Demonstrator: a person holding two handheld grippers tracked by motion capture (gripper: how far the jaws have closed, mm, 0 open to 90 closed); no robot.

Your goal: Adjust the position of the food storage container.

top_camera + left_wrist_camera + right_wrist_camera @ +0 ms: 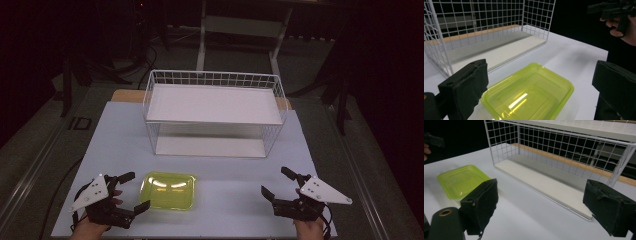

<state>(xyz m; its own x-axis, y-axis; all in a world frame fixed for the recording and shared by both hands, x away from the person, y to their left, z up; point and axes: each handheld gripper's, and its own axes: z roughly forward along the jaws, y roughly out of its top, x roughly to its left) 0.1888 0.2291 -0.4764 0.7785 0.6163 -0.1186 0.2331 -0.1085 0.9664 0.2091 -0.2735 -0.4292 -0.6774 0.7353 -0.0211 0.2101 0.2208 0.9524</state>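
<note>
Both hands are resting low at the desk's (225, 195) near edge. The left gripper (134, 192) is sitting just beside the yellow-green plastic container (169, 190), fingers spread wide, grasping nothing. The right gripper (276, 184) is hanging well apart, fingers released too.

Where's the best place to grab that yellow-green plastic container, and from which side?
Probably the container's left rim, approached from the left by the open left gripper. It lies open side up with a thin raised lip; one jaw could go inside the wall, one outside.
</note>
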